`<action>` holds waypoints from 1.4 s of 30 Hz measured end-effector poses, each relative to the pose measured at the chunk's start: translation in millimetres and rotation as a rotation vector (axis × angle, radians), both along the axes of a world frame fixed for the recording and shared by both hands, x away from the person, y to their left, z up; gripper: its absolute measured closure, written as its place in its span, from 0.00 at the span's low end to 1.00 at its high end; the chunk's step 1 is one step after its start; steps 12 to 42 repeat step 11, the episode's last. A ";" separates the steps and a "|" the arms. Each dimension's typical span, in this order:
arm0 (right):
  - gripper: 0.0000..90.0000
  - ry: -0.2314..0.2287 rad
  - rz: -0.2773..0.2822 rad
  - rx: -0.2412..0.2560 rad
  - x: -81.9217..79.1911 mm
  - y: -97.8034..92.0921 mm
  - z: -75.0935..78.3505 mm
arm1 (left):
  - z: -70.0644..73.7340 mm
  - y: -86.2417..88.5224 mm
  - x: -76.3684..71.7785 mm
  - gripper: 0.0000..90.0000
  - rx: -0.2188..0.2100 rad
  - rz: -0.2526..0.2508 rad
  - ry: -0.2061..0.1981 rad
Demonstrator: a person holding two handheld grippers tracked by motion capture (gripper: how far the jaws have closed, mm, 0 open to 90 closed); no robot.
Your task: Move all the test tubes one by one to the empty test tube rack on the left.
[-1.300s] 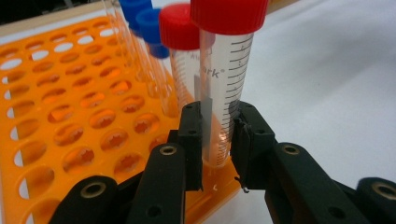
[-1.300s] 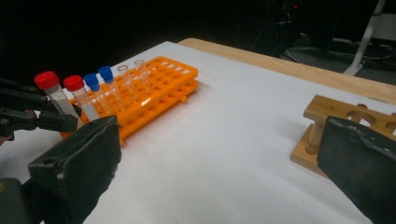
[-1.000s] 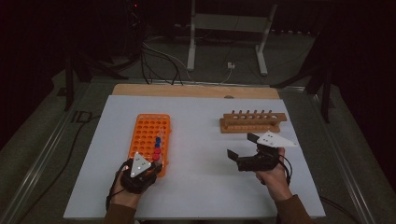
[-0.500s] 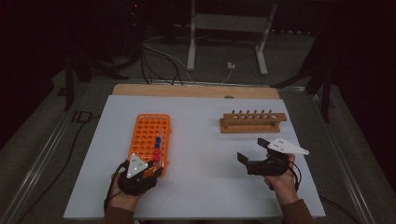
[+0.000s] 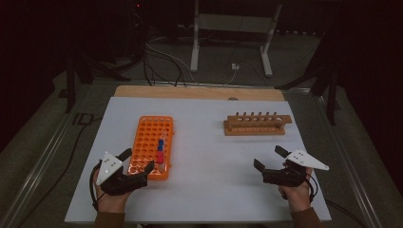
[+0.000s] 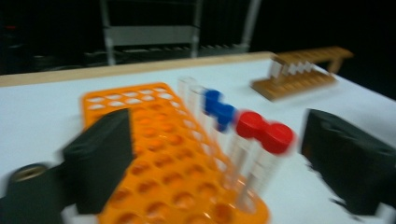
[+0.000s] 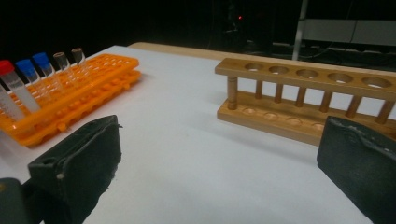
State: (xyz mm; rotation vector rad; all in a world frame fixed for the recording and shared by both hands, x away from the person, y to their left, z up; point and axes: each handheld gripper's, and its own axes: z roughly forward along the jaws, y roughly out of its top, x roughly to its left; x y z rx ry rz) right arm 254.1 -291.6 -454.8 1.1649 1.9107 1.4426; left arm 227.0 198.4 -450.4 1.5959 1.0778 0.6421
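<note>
- Left gripper view: capped tubes point(image 6: 254, 140) stand upright in a row along one edge of the orange rack point(image 6: 159, 154), two red caps nearest, two blue behind, clear ones farther back; the picture is blurred by motion.
- The tubes sit between the left gripper point(image 5: 139, 160)'s two black fingers point(image 6: 100, 158), which stand wide apart and touch nothing.
- High view: the rack lies on the left half of the white table point(image 5: 204, 142), its near end just ahead of the left gripper; the tubes occupy its right-hand column.
- Handling, as a judgement: the tubes look light, stiff and smooth-walled, likely thin plastic, so they may slip or tip in their holes; the best hold seems to be just under a red cap, squeezed gently and lifted straight up so the light rack does not come along.
- The neighbouring tube stands touching or nearly so, leaving little room for a finger between them.
- Right gripper view: the right gripper point(image 7: 219, 177) hovers low over bare table, fingers point(image 7: 77, 158) spread and empty.
- Beyond it stands a wooden rack point(image 7: 317, 98) with a row of open holes, well apart from the orange rack, on the table's right half.
</note>
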 end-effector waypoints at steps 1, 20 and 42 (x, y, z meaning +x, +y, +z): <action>0.00 -0.004 -0.003 0.002 -0.6 -1.2 -0.5 | 0.5 2.7 1.8 0.04 -0.011 0.020 -0.003; 0.00 -0.036 -0.037 -0.009 -6.4 -7.8 -7.8 | 1.3 17.4 3.4 0.00 -0.026 0.113 -0.032; 0.00 -0.036 -0.037 -0.009 -6.4 -7.8 -7.8 | 1.3 17.4 3.4 0.00 -0.026 0.113 -0.032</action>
